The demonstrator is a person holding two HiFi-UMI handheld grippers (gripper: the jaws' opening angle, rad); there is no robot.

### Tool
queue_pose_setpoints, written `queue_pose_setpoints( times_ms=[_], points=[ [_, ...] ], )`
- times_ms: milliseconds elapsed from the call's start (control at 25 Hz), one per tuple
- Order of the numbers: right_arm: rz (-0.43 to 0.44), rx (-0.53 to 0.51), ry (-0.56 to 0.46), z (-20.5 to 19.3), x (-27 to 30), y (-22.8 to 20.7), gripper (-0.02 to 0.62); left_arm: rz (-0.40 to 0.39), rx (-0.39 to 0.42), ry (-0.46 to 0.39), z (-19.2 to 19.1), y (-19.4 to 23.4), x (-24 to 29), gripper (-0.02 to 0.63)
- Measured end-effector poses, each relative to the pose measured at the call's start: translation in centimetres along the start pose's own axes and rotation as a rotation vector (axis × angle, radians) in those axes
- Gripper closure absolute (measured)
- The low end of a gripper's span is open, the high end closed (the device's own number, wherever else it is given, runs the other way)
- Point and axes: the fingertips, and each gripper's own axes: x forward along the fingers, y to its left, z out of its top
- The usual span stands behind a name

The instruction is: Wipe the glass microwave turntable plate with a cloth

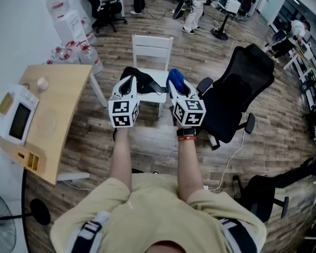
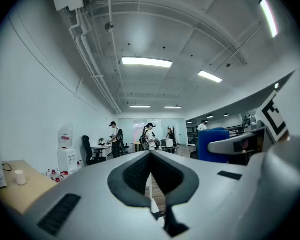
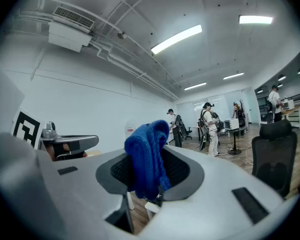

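Right gripper (image 1: 178,86) (image 3: 148,151) is closed on the blue cloth (image 1: 173,77) (image 3: 146,156), which stands up between its jaws and hangs a little over them. Left gripper (image 1: 130,81) (image 2: 150,155) has its jaws pressed together with nothing between them. Both are held side by side in the air above a white chair (image 1: 152,49). On the wooden table (image 1: 68,104), well apart to the left, a faint round outline (image 1: 45,123) beside the microwave (image 1: 18,121) seems to be the glass plate.

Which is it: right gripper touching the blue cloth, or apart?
Touching. The right gripper view shows the blue cloth pinched between the closed jaws of the right gripper, its folds bulging above them.
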Motion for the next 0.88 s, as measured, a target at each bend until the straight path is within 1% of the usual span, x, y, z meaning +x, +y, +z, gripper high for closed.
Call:
queue_pose_setpoints(
  times_ms=[160,360,480,600,720,880],
  points=[
    [0.035,0.02,0.015,-0.4,0.7,0.3,0.459,0.026,-0.006,0.003,-0.1,0.1,-0.3,0.586],
    [0.127,0.016,0.035,-0.8,3.9,4.2,0.459,0.11,0.003,0.027,-1.1,3.9,-1.9,0.586],
    [0.191,0.022,0.048,-1.4,6.8,7.9,0.459,0.174,-0.004,0.034,-1.7,7.8,-3.2,0.586],
    [0.271,0.041,0.049,-2.0,9.8,12.5,0.457,0.246,-0.019,0.034,-2.3,12.4,-4.9,0.586],
    [0.363,0.058,0.056,-2.6,13.3,18.0,0.457,0.326,-0.032,0.043,-3.2,17.9,-6.9,0.586],
    [0.483,0.041,0.09,-3.7,18.1,26.0,0.457,0.445,-0.051,0.052,-4.3,25.8,-10.2,0.586]
  ],
)
